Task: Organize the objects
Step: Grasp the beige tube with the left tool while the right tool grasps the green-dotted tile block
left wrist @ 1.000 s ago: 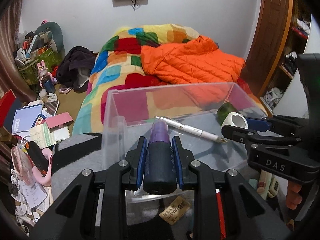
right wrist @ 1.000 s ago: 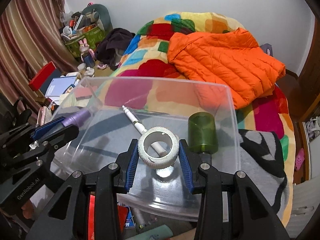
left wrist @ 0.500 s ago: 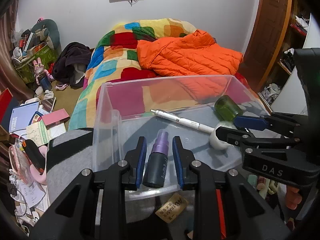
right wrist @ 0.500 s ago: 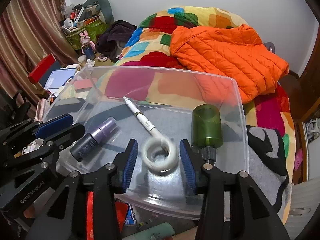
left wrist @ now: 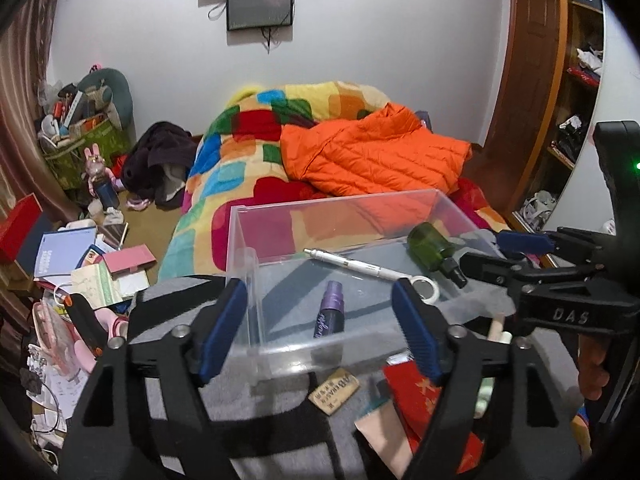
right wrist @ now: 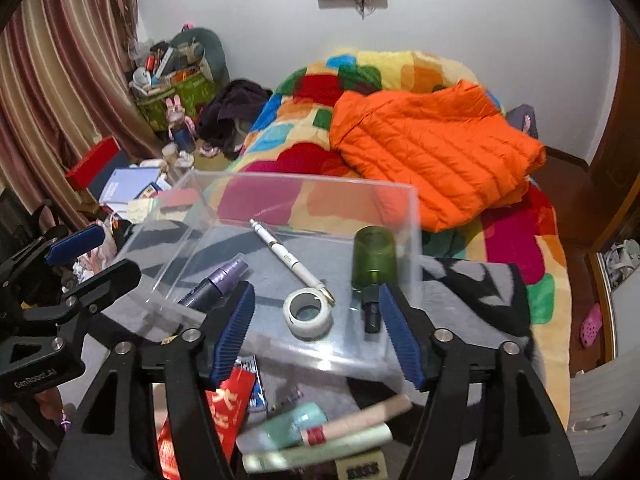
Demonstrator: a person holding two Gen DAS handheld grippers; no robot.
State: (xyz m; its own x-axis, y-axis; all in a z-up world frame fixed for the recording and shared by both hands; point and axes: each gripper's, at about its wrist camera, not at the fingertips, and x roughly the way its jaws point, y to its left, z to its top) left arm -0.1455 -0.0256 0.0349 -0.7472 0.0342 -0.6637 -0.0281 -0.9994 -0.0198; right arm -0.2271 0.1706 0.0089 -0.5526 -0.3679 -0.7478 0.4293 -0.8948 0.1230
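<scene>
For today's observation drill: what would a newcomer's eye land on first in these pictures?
First the orange jacket on the patchwork bed. Then, nearer, the clear box holding a pen, tape roll, green bottle and purple bottle, with both grippers opening, nothing between their jaws.

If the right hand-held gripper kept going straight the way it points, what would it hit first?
Most likely the roll of white tape, lying in the clear plastic box centred between the opening, empty jaws of the right hand-held gripper. Depth is unclear, so it might clip the box's near wall first.
</scene>
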